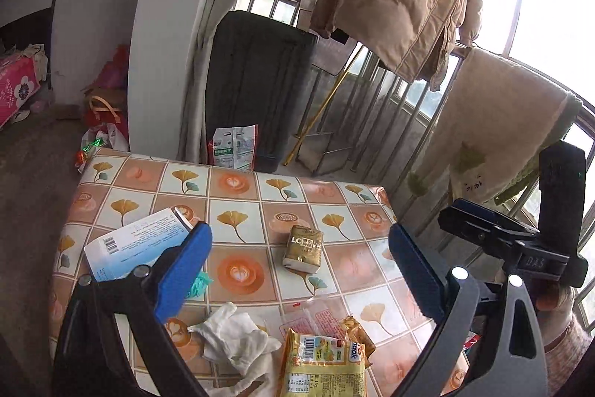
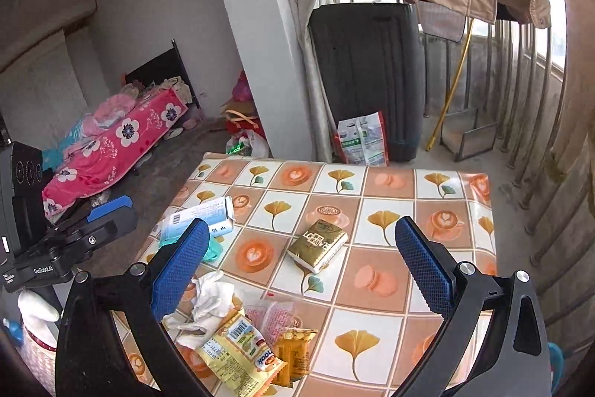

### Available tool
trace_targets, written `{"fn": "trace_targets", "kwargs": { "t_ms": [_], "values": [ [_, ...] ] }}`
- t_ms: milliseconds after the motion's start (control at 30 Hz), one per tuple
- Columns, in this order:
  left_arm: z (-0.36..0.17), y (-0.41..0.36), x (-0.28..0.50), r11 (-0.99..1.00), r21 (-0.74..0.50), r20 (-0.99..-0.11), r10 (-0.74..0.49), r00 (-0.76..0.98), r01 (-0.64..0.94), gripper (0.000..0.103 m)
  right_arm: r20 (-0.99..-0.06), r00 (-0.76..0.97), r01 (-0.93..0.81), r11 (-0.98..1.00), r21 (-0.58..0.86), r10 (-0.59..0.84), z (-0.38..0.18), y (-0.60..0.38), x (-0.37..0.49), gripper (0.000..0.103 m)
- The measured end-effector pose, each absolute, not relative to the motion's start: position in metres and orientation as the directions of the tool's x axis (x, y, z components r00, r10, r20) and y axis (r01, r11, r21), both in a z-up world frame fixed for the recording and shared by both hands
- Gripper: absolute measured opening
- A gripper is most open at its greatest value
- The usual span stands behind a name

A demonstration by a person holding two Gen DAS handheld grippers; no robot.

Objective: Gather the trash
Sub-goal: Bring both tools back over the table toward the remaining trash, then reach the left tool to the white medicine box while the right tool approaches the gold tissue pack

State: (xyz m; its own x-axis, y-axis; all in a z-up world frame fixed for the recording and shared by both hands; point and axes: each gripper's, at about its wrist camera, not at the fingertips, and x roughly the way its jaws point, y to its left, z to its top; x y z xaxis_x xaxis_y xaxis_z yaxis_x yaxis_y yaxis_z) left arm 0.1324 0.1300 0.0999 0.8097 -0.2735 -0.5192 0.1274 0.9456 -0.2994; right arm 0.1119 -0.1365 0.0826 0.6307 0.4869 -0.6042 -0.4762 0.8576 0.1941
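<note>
Trash is lying scattered over the patterned table while I am holding both tools above its near edge. My left gripper is hanging with its jaws spread wide and nothing between them; my right gripper is doing the same, jaws wide apart and empty. In the left wrist view the gold tissue pack is sitting near centre, between the blue fingers. At nine o'clock from it the flattened white carton is lying partly behind the left finger. At six o'clock the yellow snack wrapper is resting at the table's near edge, just beside the crumpled white tissue at seven o'clock, with a clear wrapper and a small orange packet touching it. In the right wrist view the same heap is sitting at seven o'clock from the tissue pack.
</note>
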Motion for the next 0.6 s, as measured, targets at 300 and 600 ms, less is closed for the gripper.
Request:
{"fn": "trace_targets", "kwargs": {
  "t_ms": [300, 600],
  "values": [
    [0.081, 0.202, 0.14, 0.946, -0.324, -0.536, -0.19, 0.822, 0.007, 0.094, -0.695, 0.531, -0.451, 0.856, 0.253, 0.485, 0.056, -0.073, 0.141, 0.096],
    [0.052, 0.236, 0.16, 0.933, -0.356, -0.571, -0.17, 0.803, -0.056, 0.094, -0.746, 0.499, -0.424, 0.875, 0.234, 0.441, 0.034, -0.049, 0.164, 0.096]
  ]
}}
